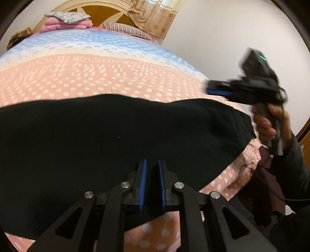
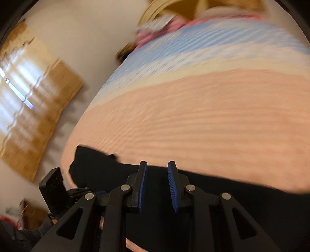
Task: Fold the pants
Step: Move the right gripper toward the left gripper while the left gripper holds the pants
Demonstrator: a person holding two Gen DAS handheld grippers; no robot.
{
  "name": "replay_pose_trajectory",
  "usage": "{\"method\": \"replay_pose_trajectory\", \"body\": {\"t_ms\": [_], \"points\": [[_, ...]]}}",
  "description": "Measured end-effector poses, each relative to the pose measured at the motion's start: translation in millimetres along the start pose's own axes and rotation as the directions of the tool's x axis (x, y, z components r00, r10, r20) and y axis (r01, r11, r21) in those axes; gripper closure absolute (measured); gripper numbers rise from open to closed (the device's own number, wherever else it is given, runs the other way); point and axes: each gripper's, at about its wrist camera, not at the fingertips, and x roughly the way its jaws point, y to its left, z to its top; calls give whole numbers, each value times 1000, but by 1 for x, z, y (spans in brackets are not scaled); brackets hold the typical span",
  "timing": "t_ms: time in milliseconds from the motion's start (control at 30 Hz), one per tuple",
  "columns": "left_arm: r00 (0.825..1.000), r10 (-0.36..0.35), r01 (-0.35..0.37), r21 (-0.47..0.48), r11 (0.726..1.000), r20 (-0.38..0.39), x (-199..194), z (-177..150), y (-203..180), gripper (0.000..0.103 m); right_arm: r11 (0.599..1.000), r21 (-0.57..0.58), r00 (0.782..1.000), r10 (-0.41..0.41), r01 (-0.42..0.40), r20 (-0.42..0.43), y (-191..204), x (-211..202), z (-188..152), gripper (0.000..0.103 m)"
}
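Black pants [image 1: 108, 139] are lying flat across the lower frame on the pink-and-blue dotted bedspread [image 1: 93, 77]. Left gripper [image 1: 152, 164] is hovering over them, slightly parted, gripping nothing. Right gripper [image 2: 157, 164], wider apart and empty, is sitting at the pants' far edge; bare bedspread is stretching toward the headboard [image 1: 100, 11] at the top.

Black pants [image 1: 120, 139] flat across bedspread [image 1: 96, 77]

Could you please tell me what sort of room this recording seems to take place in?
Most likely a home bedroom: black pants lie on a bed's dotted pink-and-blue bedspread, with a curved wooden headboard, pillows and floral curtains behind.
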Motion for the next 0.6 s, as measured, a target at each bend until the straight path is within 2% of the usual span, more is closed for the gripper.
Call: {"method": "replay_pose_trajectory", "body": {"t_ms": [67, 167, 200, 267, 367, 433, 500, 567, 600], "points": [[1000, -22, 22, -14, 1000, 1, -1, -1, 6, 88, 998, 2, 994, 56, -56, -89, 15, 42, 13, 80], [1000, -16, 16, 10, 1000, -9, -2, 0, 3, 88, 997, 18, 982, 79, -77, -172, 26, 84, 24, 80], [1000, -12, 12, 19, 1000, -11, -2, -1, 2, 88, 995, 31, 974, 100, -96, -206, 29, 97, 24, 80], [1000, -16, 16, 15, 1000, -11, -2, -2, 3, 88, 988, 49, 940, 152, -143, -307, 37, 118, 18, 80], [999, -32, 32, 8, 999, -15, -3, -3, 6, 88, 982, 61, 919, 186, -176, -347, 44, 131, 16, 80], [999, -37, 37, -8, 999, -13, -6, 1, 8, 88, 978, 93, 916, 206, -185, -344, 48, 140, 22, 80], [1000, -3, 3, 4, 1000, 10, -12, 5, 7, 88, 973, 120, 910, 226, -195, -347, 47, 147, 29, 80], [999, 42, -43, 32, 999, 21, -16, 6, 6, 87, 959, 186, 884, 272, -215, -381, 44, 160, 31, 80], [999, 46, -47, 35, 998, 24, -17, 7, 7, 82, 954, 201, 874, 287, -223, -391, 41, 161, 31, 80]]}}
